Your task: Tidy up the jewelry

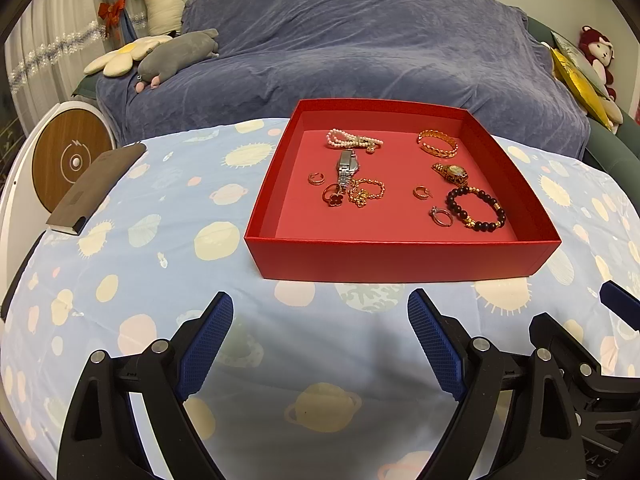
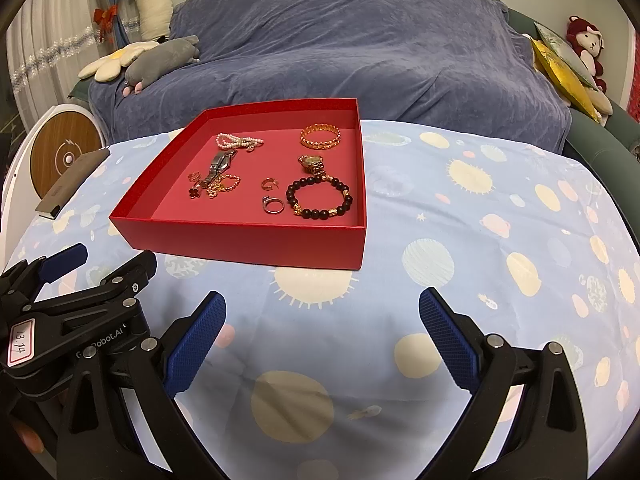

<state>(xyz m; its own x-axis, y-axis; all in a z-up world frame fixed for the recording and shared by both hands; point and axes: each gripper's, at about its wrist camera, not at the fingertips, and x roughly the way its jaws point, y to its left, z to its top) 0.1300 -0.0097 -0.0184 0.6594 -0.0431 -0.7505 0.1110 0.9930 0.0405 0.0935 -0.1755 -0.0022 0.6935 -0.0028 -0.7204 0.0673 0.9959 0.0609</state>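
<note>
A red open box (image 1: 400, 260) (image 2: 248, 242) stands on the table and holds several pieces of jewelry: a pearl strand (image 1: 352, 140), a gold bangle (image 1: 437, 143), a silver watch (image 1: 346, 167), a gold watch (image 1: 451, 172), a dark bead bracelet (image 1: 476, 208) (image 2: 320, 198), a gold chain (image 1: 366, 192) and small rings (image 1: 441, 216). My left gripper (image 1: 320, 308) is open and empty, in front of the box. My right gripper (image 2: 322, 306) is open and empty, in front of the box's right corner. The left gripper also shows in the right wrist view (image 2: 100, 264).
The table wears a light blue cloth with planet prints (image 1: 160, 280). A dark notebook (image 1: 96, 188) lies at its far left edge. A sofa under a blue blanket (image 1: 360, 52) stands behind, with plush toys (image 1: 176, 56) and cushions (image 1: 576, 72). A round white device (image 1: 68, 156) stands at left.
</note>
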